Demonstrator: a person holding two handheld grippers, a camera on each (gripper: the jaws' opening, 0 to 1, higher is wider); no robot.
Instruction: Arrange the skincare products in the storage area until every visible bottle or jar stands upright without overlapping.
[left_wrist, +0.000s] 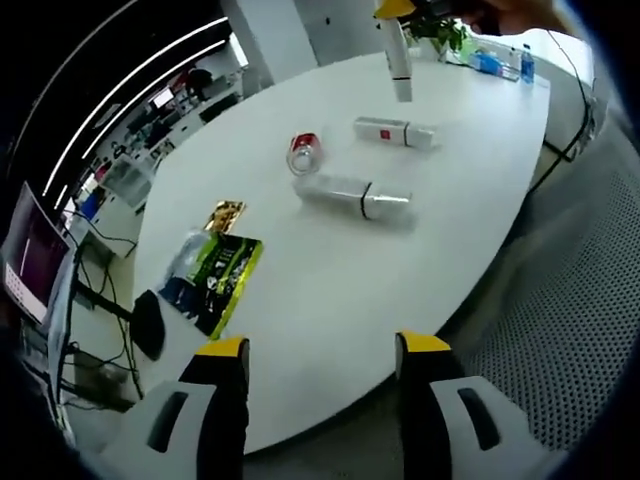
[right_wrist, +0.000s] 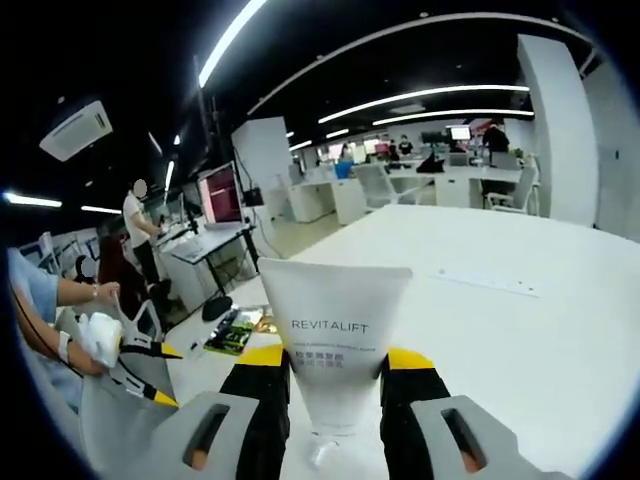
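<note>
My left gripper is open and empty above the near edge of the white table. Ahead on the table lie a long silver-white bottle, a white tube with a red label and a red jar, all on their sides. My right gripper is shut on a white REVITALIFT tube, held above the table. In the left gripper view this tube hangs from the right gripper over the far part of the table.
A green packet and a small gold packet lie near the table's left edge. A plant and blue bottles stand at the far end. The left gripper and a person's hand are at the left.
</note>
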